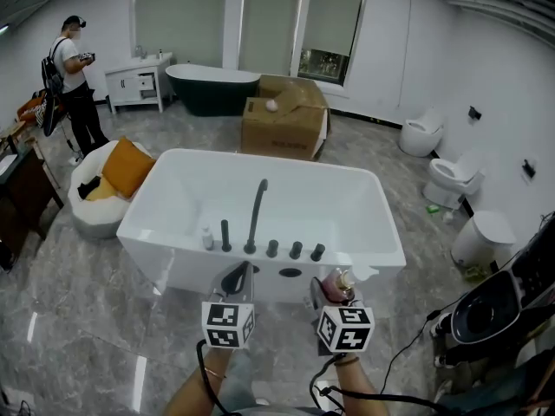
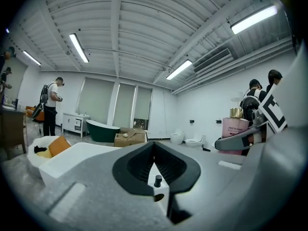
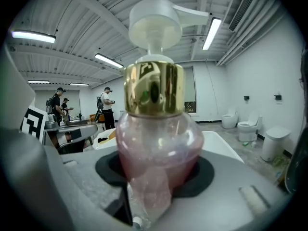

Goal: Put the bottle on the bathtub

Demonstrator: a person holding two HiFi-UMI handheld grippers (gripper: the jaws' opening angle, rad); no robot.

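A pink bottle (image 1: 340, 282) with a gold collar and a white pump stands upright between the jaws of my right gripper (image 1: 334, 291), which is shut on its body. Seen close in the right gripper view, the bottle (image 3: 156, 143) fills the middle. It hangs just short of the near rim of the white bathtub (image 1: 390, 251), right of the row of black knobs (image 1: 295, 250). My left gripper (image 1: 239, 277) is beside it, jaws shut with nothing between them. In the left gripper view the gripper's (image 2: 154, 163) pads meet, and the bottle (image 2: 234, 131) shows at the right.
A black faucet (image 1: 256, 215) and a small white bottle (image 1: 207, 237) stand on the tub's near rim. Behind are a cardboard box (image 1: 286, 121), a dark tub (image 1: 212, 85), two toilets (image 1: 451, 177), a white bin (image 1: 482, 237), a cushioned seat (image 1: 108, 182) and a person (image 1: 78, 81).
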